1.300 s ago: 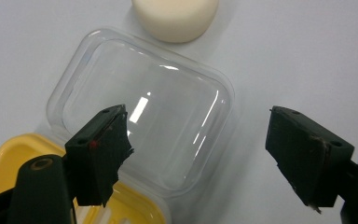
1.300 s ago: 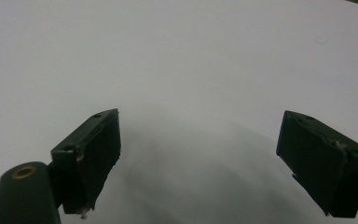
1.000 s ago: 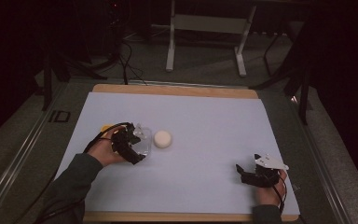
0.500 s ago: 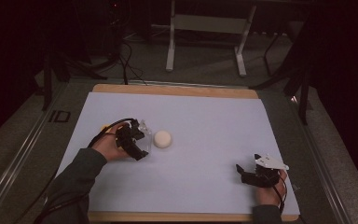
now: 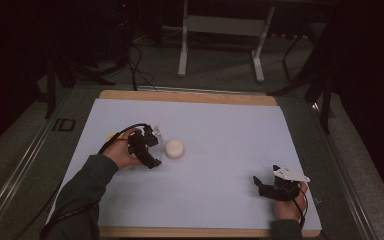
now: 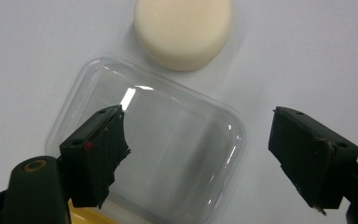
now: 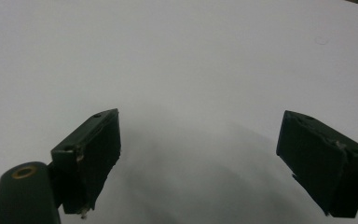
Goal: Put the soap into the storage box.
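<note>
Left tool (image 6: 200,158) gapes over clear lid (image 6: 168,154) beside cream puck (image 6: 182,30)

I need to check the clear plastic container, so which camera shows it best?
The left gripper view: the clear container lies large between the open jaws, rim distinct. The high view shows it small, partly behind the left gripper.

White-topped table (image 5: 220,125) with cream round puck (image 5: 174,148) beside clear plastic tray (image 6: 168,154).
</note>
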Available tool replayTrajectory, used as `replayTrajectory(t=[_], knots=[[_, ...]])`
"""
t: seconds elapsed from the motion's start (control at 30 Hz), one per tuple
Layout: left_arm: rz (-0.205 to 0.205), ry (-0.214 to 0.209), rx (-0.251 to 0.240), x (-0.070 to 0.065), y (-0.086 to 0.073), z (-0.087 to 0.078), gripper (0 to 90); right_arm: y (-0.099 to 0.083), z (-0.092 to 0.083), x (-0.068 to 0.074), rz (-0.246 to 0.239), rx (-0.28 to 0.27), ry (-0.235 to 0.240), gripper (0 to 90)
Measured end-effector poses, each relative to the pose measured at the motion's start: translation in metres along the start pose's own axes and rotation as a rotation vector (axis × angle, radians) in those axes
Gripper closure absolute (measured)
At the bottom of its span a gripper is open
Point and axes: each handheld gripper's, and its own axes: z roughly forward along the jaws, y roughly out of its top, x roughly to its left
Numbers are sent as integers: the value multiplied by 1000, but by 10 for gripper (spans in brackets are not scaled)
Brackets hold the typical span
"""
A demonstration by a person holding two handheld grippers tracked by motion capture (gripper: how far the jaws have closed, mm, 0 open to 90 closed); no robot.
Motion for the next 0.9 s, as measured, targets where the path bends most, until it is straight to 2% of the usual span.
replayTrajectory(t=[0.33, 0.9], knots=[[-6, -22, 3, 3, 6, 7, 178, 0, 0, 0, 2, -2, 2, 137], [-15, -37, 11, 10, 19, 16, 153, -1, -1, 0, 3, -12, 0, 136]])
